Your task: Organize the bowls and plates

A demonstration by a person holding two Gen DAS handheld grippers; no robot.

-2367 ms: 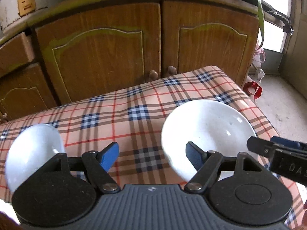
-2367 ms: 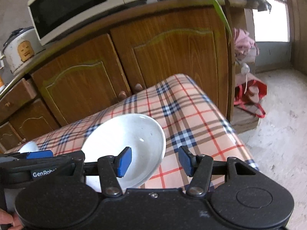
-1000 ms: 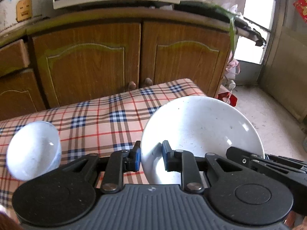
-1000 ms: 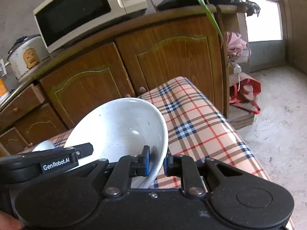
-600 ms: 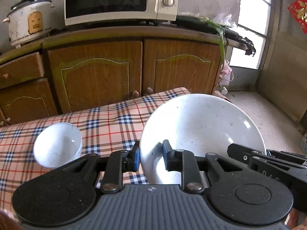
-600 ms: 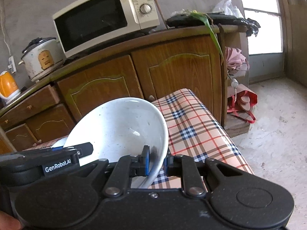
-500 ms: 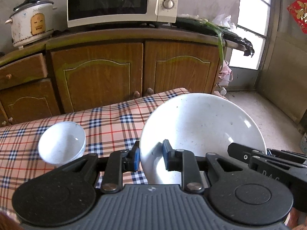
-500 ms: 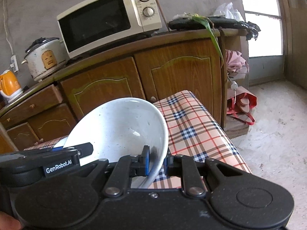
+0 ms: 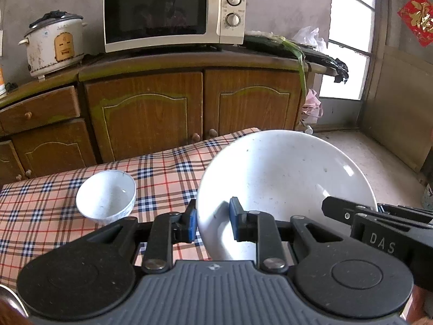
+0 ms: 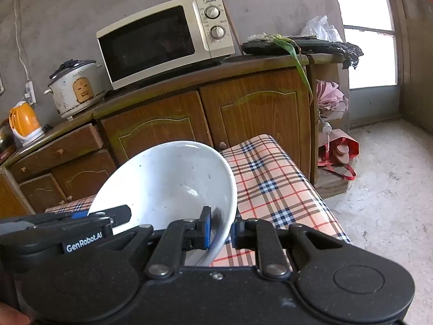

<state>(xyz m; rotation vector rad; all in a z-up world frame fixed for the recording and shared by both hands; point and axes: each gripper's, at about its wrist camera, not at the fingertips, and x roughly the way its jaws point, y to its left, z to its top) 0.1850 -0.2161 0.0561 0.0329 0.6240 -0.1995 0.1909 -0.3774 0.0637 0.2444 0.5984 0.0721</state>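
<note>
A large white plate [image 9: 286,189] is held up above the plaid table [image 9: 167,173], tilted toward me. My left gripper [image 9: 212,220] is shut on its left rim. My right gripper [image 10: 219,230] is shut on its right rim; the plate [image 10: 167,187] fills the middle of the right wrist view. A small white bowl [image 9: 106,197] stands upright on the table to the left of the plate. The right gripper's body [image 9: 379,230] shows at the right of the left wrist view.
A wooden cabinet [image 9: 194,108] stands behind the table, with a microwave [image 9: 173,10] and a rice cooker [image 9: 54,46] on top. An orange kettle [image 10: 24,123] sits at the far left. Bare concrete floor [image 10: 392,189] lies to the right of the table.
Both grippers closed on the plate's rim and lifted it off the table. The view has risen and pulled back, so the small bowl now lies lower and nearer the middle.
</note>
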